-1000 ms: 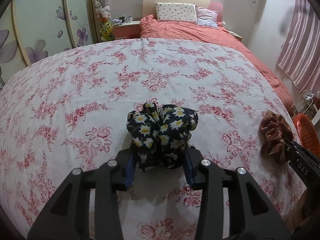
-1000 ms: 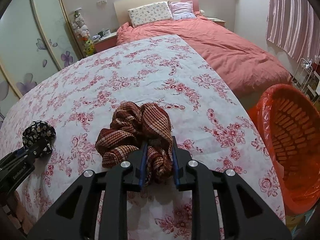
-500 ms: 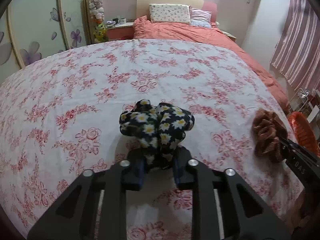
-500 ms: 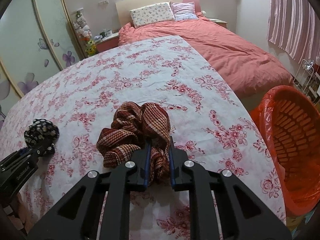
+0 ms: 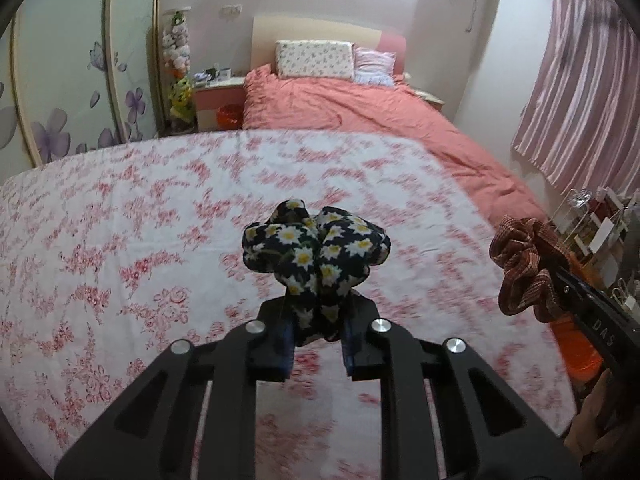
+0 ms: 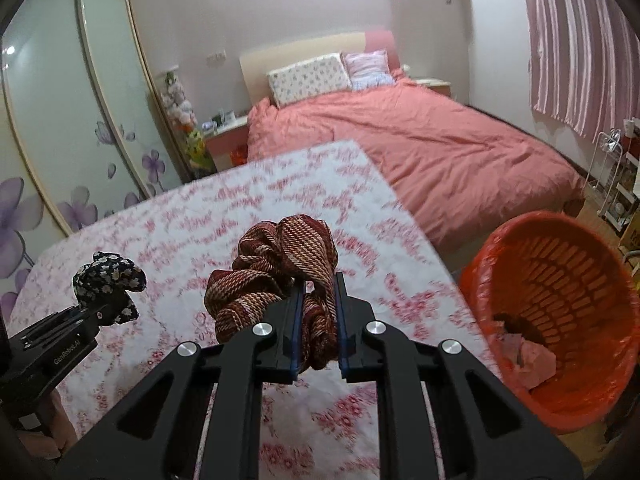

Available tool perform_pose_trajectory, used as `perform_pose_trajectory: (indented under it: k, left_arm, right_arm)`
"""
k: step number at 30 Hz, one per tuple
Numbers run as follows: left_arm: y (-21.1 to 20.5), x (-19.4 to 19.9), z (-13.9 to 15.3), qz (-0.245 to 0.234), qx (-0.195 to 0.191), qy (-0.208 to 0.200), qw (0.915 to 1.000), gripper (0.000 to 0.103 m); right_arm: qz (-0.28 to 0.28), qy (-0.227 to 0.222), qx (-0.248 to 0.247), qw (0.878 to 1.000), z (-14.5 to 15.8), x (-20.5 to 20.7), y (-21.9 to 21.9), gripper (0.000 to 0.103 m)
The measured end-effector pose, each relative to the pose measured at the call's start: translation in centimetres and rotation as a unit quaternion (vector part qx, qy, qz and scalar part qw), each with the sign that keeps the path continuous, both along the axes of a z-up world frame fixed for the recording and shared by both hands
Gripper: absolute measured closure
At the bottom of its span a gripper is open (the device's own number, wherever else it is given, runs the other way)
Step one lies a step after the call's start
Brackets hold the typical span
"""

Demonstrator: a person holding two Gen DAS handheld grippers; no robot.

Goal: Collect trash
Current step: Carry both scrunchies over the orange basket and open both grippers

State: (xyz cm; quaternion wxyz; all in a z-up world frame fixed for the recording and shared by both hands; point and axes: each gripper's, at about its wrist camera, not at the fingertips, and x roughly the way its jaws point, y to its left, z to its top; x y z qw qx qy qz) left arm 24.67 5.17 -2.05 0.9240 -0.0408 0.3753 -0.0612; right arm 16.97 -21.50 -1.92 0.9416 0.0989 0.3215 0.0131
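Note:
My left gripper [image 5: 316,320] is shut on a black scrunchie with white daisies [image 5: 316,248] and holds it above the floral cloth [image 5: 140,220]. My right gripper [image 6: 318,312] is shut on a brown striped scrunchie [image 6: 276,268], also lifted off the cloth. The brown scrunchie shows at the right in the left wrist view [image 5: 524,272]; the daisy scrunchie shows at the left in the right wrist view [image 6: 108,280]. An orange basket [image 6: 560,264] stands on the floor to the right, below the surface edge, with pink scraps [image 6: 528,360] inside.
A bed with a salmon cover [image 6: 440,148] and pillows lies behind the floral surface. A wardrobe with flower-print doors [image 6: 60,128] is at the left. Striped pink curtains [image 5: 580,100] and a wire rack [image 6: 616,176] are at the right.
Both grippers have lifted their scrunchies off the floral cloth and risen. The left jaws closed tighter on the daisy scrunchie. The cloth is motion-blurred now.

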Motion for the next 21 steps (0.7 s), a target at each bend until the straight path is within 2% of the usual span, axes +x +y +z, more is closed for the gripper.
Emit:
perform_pose_trajectory:
  k: [10, 15, 21]
  left_arm:
    - [-4.6, -3.3, 4.0, -0.049, -0.035, -0.034, 0.9976, 0.084]
    - [-8.1, -4.7, 5.3, -0.084, -0.053, -0.047, 0.994, 0.084]
    - [-13.1, -5.8, 5.7, -0.135, -0.07, -0.048, 0.9873, 0.084]
  right_arm:
    - [-0.049, -0.061, 0.005, 0.997, 3.7, -5.1, -4.7, 0.089]
    - [-0.088, -0.084, -0.003, 0.993, 4.2, -7.0, -7.2, 0.089]
    - [-0.139, -0.085, -0.007, 0.987, 3.5, -8.3, -11.1, 0.089]
